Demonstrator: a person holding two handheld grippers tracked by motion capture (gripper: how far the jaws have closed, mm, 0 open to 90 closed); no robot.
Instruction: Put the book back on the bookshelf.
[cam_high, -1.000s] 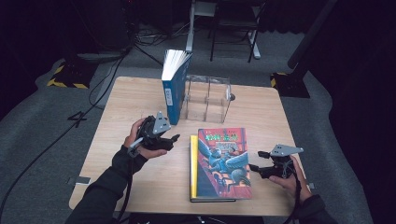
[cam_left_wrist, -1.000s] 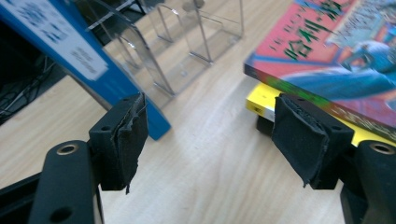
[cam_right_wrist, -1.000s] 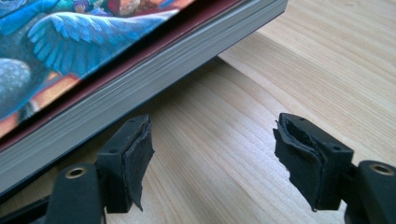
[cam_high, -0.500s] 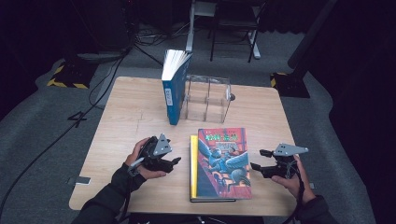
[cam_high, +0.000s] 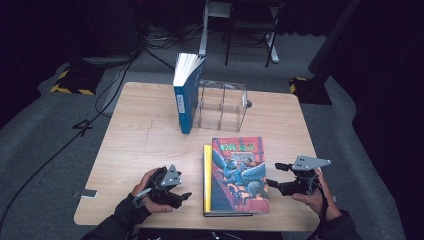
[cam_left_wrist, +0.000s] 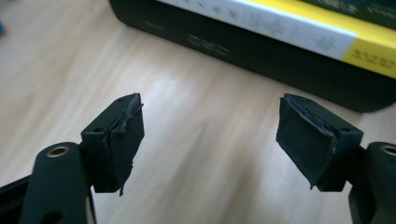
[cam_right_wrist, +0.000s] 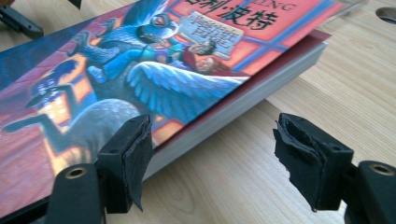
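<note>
- Since the earlier frame, we are seeing the left gripper (cam_high: 186, 196) coming down and back toward the near edge of the wooden table (cam_high: 145, 145), and it is now sitting low beside the spine of the picture book (cam_high: 239, 172); the right gripper (cam_high: 273, 176) is staying close to where it was, at the book's right edge.
- We are looking at the picture book lying flat, cover up, near the front middle of the table, its yellow spine facing the left gripper.
- We are finding the left gripper's jaws standing apart with only bare tabletop between them; they have just been opening a little further, and the dark spine (cam_left_wrist: 261, 51) is lying ahead of them, not touching the pads (cam_left_wrist: 122, 140).
- We are finding the right gripper's jaws apart as well: in the right gripper view one pad (cam_right_wrist: 133, 161) is sitting close to the corner of the book's cover and page block (cam_right_wrist: 233, 107), the other is hanging over bare wood, and nothing is being clamped.
- We are seeing a blue book (cam_high: 186, 97) standing upright farther back, touching the left side of a clear plastic rack (cam_high: 223, 106).
- We are seeing a hand (cam_high: 145, 187) wrapping each gripper.
</note>
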